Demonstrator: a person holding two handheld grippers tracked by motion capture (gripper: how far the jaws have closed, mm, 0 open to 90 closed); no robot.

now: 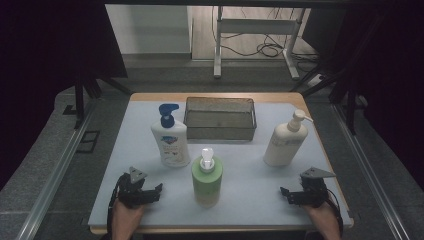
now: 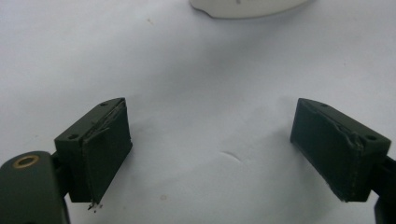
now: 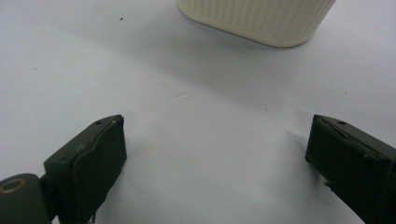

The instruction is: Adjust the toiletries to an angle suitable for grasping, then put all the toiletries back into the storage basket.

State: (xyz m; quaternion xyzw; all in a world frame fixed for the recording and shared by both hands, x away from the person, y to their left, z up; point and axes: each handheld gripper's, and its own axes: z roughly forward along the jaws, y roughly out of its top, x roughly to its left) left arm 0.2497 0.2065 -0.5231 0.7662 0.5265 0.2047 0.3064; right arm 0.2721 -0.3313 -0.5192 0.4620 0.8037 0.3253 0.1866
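Three pump bottles stand upright on the table [image 1: 250, 175], in front of a wire basket [image 1: 220, 118] at the far edge. Nearest both hands is the green bottle [image 1: 207, 181], midway between them, a little closer to the left gripper [image 1: 150, 192]. The white bottle [image 1: 171, 137] stands just beyond that gripper; the cream bottle [image 1: 285, 140] stands beyond the right gripper [image 1: 292, 195]. Both pairs of jaws are spread, with nothing between them.
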